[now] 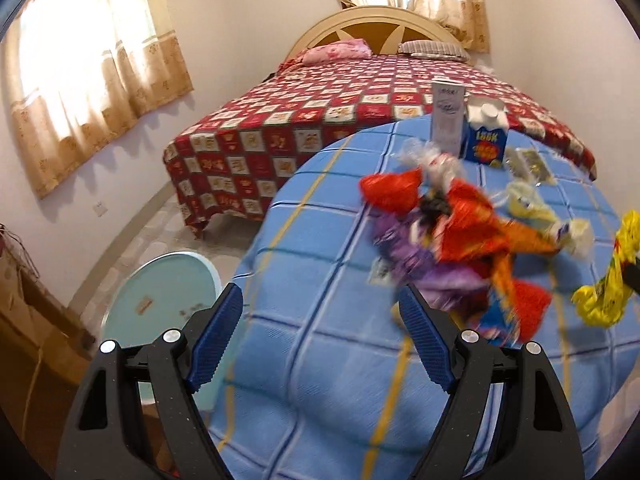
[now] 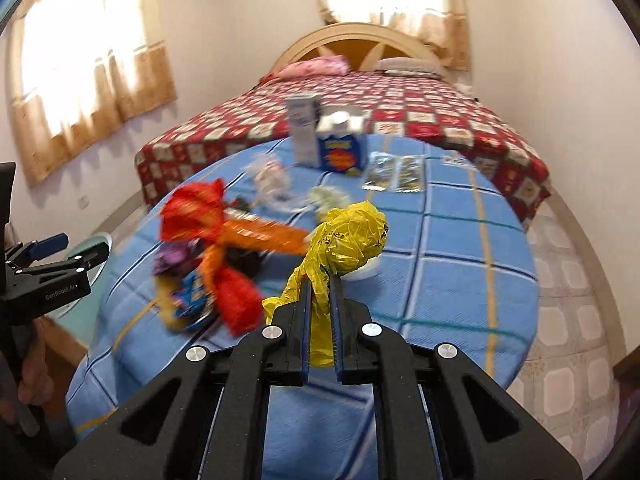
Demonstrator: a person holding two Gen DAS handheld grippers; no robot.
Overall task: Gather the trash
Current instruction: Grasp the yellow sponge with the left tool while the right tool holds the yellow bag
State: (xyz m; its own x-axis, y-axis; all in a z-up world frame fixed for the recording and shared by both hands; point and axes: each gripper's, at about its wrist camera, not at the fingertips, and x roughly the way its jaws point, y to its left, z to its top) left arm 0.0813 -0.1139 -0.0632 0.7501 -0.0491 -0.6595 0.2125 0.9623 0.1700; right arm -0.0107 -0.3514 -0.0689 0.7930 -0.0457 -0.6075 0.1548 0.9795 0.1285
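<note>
Two things govern this carry: the tabletop (image 2: 460,264) still holds a heap of wrappers (image 2: 216,256), and the yellow bag (image 2: 352,236) hangs pinched in your right gripper (image 2: 320,300). Keep those fingers pressed; your left gripper (image 1: 320,344) is spread, empty.

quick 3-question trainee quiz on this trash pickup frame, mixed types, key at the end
1. True or false: the right tongs are shut on the yellow bag.
2. The blue carton stands: A) on the floor, B) on the blue table beside the white box, C) on the bed.
3. Fill in: the left tongs are ____ and hold nothing.

Key:
1. True. The bag is pinched between the pads.
2. B.
3. Open. The wrapper pile lies ahead of them on the table, ungripped.
</note>
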